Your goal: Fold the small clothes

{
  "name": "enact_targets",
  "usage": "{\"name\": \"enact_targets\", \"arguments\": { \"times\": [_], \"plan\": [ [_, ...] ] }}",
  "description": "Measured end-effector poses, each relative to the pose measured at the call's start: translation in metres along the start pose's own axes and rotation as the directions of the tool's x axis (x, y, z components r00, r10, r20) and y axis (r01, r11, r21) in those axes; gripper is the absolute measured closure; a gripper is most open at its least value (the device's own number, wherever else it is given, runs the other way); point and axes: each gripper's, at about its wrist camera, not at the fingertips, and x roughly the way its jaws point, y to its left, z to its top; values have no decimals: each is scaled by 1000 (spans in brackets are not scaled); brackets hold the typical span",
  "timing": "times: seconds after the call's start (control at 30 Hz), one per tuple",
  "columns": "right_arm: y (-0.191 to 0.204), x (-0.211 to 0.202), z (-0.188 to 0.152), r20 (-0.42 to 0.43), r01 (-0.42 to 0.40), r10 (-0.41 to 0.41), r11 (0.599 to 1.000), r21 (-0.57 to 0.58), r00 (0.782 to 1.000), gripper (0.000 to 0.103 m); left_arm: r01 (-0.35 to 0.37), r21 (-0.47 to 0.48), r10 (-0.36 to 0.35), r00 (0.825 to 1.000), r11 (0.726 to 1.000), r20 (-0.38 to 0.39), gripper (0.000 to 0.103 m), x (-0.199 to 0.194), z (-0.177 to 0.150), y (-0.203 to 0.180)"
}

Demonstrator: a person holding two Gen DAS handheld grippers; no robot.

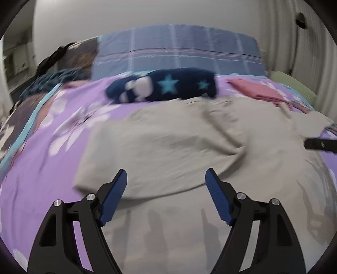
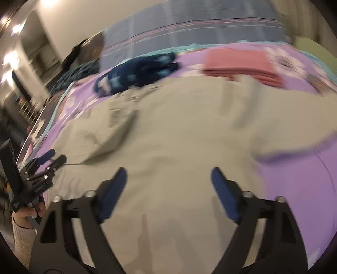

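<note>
A bed fills most of both views, covered by a purple floral sheet (image 1: 63,118) with a light blue border along its left edge. At top centre a blue plaid pillow (image 1: 177,52) leans on a plain pale wall (image 1: 147,14). Ribbed curtains (image 1: 280,31) hang at upper right. In the right wrist view, bright lights (image 2: 12,27) glare at upper left.

Both wrist cameras look forward and down over a rumpled beige cotton garment (image 1: 179,143) (image 2: 168,137) from close above. The left view faces squarely toward the grey-blue plaid pillow (image 1: 177,50) beyond it; the right view is rolled, so that pillow (image 2: 189,23) slants. Both share garment, pillow and the navy star-printed fleece bundle (image 1: 162,85) (image 2: 137,73).
</note>
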Motion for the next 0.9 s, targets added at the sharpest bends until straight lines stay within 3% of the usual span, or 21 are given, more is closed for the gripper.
{"name": "enact_targets", "arguments": {
  "times": [0.1,0.3,0.4,0.47,0.57,0.67,0.7,0.73,0.8,0.9],
  "plan": [
    [23,33,33,-34,-35,34,999,-26,999,34,-87,-20,87,996,996,-5,26,2,-9,18],
    [47,108,76,-136,-13,14,1000,9,991,38,-125,-76,127,991,989,29,21,-6,-14,31],
    [48,121,74,-187,-3,10,999,42,982,97,-140,-68,140,990,988,-8,21,3,-15,30],
    [44,102,73,-115,-15,23,997,75,993,102,-144,-86,142,989,986,-31,21,8,-16,35],
    [30,46,61,23,-22,21,996,82,1000,102,-147,-153,138,988,977,-65,21,14,-18,49],
    [-1,10,32,53,43,-52,987,157,997,101,-140,-220,125,989,965,-82,21,16,-22,62],
    [-9,6,24,50,69,-78,983,170,996,96,-143,-236,126,988,961,-89,21,17,-23,65],
    [-20,2,13,32,92,-100,978,186,994,75,-146,-257,124,987,955,-101,21,18,-24,70],
    [-40,3,-4,-8,88,-89,972,219,996,51,-142,-276,115,987,951,-110,21,20,-26,73],
    [-54,11,-5,-8,37,-36,967,251,999,51,-140,-285,111,987,948,-113,21,20,-27,74]
  ]
}}
